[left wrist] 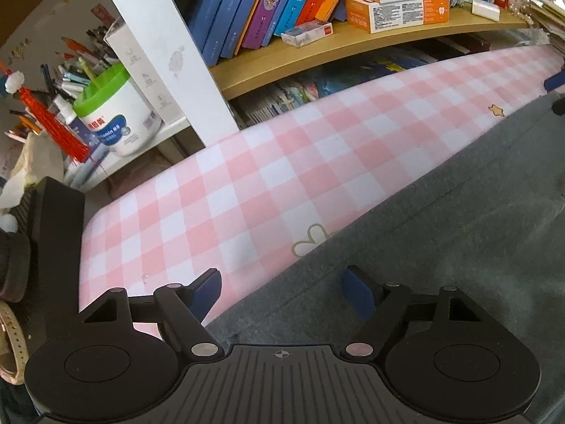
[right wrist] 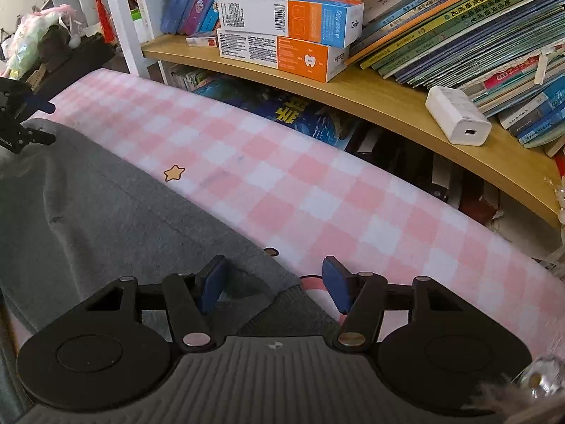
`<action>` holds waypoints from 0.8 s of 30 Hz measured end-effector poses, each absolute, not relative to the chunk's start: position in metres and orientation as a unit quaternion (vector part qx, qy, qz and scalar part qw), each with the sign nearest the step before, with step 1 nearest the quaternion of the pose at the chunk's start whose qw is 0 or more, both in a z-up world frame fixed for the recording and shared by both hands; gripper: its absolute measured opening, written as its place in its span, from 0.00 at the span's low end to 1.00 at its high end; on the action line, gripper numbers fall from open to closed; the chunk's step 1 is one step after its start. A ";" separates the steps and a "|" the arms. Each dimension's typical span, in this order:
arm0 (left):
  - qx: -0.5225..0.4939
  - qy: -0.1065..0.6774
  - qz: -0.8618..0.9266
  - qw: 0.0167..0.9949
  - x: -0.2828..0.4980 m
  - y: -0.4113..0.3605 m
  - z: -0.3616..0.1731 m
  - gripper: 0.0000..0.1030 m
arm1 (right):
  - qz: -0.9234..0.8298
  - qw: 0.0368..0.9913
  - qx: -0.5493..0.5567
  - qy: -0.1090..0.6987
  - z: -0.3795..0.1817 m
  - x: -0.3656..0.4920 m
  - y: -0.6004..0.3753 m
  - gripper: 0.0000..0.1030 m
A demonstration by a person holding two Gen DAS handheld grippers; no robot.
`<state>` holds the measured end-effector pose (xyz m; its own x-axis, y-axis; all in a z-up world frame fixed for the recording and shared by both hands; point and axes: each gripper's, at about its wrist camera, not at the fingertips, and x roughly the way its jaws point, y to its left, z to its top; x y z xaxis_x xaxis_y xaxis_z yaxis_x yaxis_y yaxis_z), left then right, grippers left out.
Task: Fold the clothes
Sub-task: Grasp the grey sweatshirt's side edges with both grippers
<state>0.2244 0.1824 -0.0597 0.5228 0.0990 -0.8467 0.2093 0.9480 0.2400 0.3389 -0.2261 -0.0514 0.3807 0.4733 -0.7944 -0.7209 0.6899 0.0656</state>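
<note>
A grey garment point(left wrist: 441, 219) lies flat on a pink-and-white checked cloth point(left wrist: 247, 183). In the left wrist view my left gripper point(left wrist: 282, 293) stands open low over the garment's near edge, its left pad over the checked cloth and its right pad over grey fabric. In the right wrist view the grey garment point(right wrist: 106, 212) fills the left half, and its corner point(right wrist: 279, 279) lies between the blue pads of my right gripper point(right wrist: 273, 284), which stands open; the right pad is clear of the fabric. The left gripper point(right wrist: 44, 120) shows at the garment's far left end.
A wooden shelf point(right wrist: 388, 106) with leaning books, orange-and-white boxes point(right wrist: 282, 35) and a white charger point(right wrist: 457, 115) runs close behind the cloth. A white upright point(left wrist: 166, 53), a green-lidded tub point(left wrist: 113, 113) with pens and a red tassel point(left wrist: 53, 123) stand at the left.
</note>
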 end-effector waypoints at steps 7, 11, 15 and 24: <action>0.114 0.524 -0.067 0.841 0.233 0.179 -0.055 0.30 | 0.372 0.807 -0.142 0.436 -0.046 0.328 -0.226 0.18; 0.162 0.531 -0.083 0.828 0.232 0.160 -0.054 0.10 | 0.353 0.820 -0.160 0.422 -0.037 0.313 -0.223 0.16; 0.174 0.504 -0.073 0.843 0.211 0.156 -0.045 0.06 | 0.334 0.842 -0.168 0.387 -0.017 0.293 -0.227 0.16; 0.173 0.421 -0.069 0.888 0.152 0.153 -0.006 0.05 | 0.292 0.878 -0.207 0.317 0.014 0.225 -0.230 0.16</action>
<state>0.1520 0.1529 -0.0060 0.6363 0.0236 -0.7711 0.2683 0.9303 0.2499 0.2255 -0.2297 0.0136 0.6277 0.3816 -0.6785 -0.6447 0.7434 -0.1783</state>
